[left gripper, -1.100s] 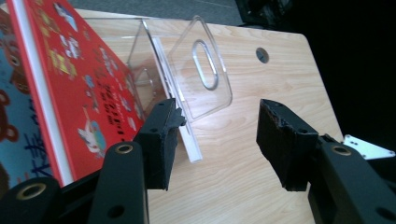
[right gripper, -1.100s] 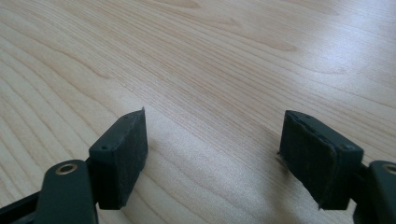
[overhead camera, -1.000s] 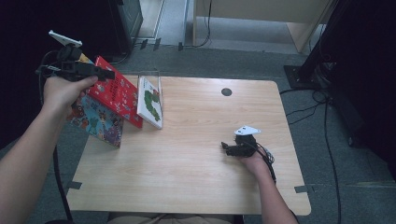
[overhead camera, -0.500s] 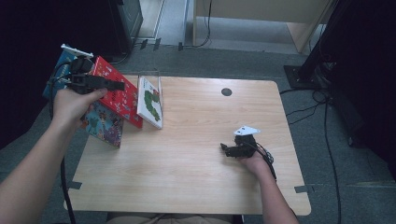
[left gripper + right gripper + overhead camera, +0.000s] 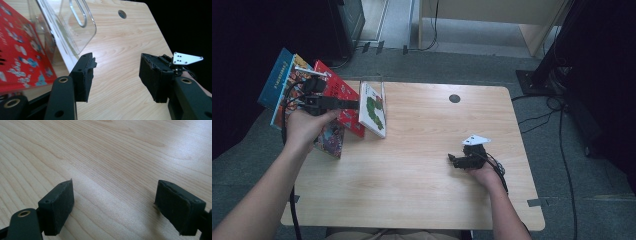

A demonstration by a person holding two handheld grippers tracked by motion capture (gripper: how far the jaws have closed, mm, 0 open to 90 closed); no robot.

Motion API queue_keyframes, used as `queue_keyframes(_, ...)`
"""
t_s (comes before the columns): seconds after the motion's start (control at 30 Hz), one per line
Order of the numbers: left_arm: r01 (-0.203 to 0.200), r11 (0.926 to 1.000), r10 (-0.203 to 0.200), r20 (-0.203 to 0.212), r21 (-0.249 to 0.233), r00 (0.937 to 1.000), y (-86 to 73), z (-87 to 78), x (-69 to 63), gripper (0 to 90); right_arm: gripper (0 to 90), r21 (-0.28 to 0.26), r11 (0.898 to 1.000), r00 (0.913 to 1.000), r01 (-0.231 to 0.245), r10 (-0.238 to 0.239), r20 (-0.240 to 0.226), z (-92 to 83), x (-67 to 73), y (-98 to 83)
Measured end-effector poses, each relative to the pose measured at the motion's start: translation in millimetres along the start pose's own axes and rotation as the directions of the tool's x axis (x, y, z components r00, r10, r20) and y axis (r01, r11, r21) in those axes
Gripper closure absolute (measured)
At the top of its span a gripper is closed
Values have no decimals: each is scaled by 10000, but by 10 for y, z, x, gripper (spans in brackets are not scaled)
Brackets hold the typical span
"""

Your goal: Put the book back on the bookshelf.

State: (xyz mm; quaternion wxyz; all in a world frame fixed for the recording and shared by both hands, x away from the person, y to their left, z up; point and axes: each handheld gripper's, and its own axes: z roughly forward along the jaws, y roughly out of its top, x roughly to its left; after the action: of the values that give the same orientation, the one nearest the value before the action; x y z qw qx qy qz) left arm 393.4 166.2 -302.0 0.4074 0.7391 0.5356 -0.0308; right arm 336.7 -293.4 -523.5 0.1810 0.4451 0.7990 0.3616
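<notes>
My left gripper (image 5: 356,104) hovers over the table's left edge, pointing right, jaws open and empty. It sits above a red book (image 5: 343,94) that leans with a blue book (image 5: 276,79) and other colourful books. In the left gripper view the open left gripper (image 5: 117,65) has the red book (image 5: 20,55) and a clear plastic stand (image 5: 77,30) to its left. A white book with a green picture (image 5: 374,107) leans in that stand. My right gripper (image 5: 452,160) rests on the table at the right. Its jaws have just been opening; the right gripper (image 5: 113,192) stands open over bare wood.
The wooden table (image 5: 422,190) has a round cable hole (image 5: 454,98) near its far edge. In the left gripper view the right gripper (image 5: 170,67) shows farther off with its white plate. Cables and dark furniture legs lie on the floor beyond the table.
My left hand has moved right and down, from off the table's left corner to over the red book. The right hand has stayed in place.
</notes>
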Motion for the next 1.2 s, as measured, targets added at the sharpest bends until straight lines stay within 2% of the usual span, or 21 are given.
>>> queue_keyframes(0.1, -89, 10000, 89, 36, 41, 10000, -55, 64, -20, 454, 155, 5, 10000, 10000, 4, -4, -12, -1, -1, 0)
queue_keyframes(0.27, -141, 9999, 142, 358, -17, 9993, -156, 150, -51, 452, 154, 6, 10000, 10000, 11, -11, -9, 0, 0, 0)
queue_keyframes(0.33, -280, 9996, 281, 344, -29, 9990, -190, 186, -69, 451, 154, 7, 10000, 10000, 4, -4, -8, 0, 0, 0)
queue_keyframes(0.4, -501, 9987, 501, 139, 30, 9986, -227, 228, -92, 451, 154, -8, 10000, 10000, -8, 8, -9, 1, 1, 0)
queue_keyframes(0.57, -665, 9977, 662, 282, 94, 9974, -351, 352, -120, 449, 154, -14, 10000, 10000, 5, -5, -1, 1, 1, -1)
queue_keyframes(0.63, -623, 9980, 619, 484, 59, 9969, -399, 392, -116, 449, 154, -21, 10000, 10000, 45, -45, 3, 3, -1, -1)
queue_keyframes(0.77, -830, 9965, 827, 450, 59, 9956, -474, 478, -127, 447, 152, -6, 10000, 10000, 24, -24, 5, 3, 1, 0)
queue_keyframes(0.83, -997, 9950, 996, 586, -12, 9933, -519, 516, -132, 446, 152, -3, 10000, 10000, 54, -54, 6, 3, -1, -1)
queue_keyframes(0.9, -1097, 9940, 1096, 507, -9, 9927, -567, 562, -139, 445, 152, 1, 10000, 10000, 36, -36, 3, 2, 0, 0)
queue_keyframes(1.17, -1202, 9918, 1166, 764, 434, 9902, -746, 802, -98, 439, 150, 22, 10000, 10000, -29, 29, 64, 0, 8, -2)
queue_keyframes(1.2, -1316, 9900, 1281, 688, 499, 9894, -781, 842, -98, 436, 150, 8, 10000, 10000, -26, 26, 92, 0, 9, -3)
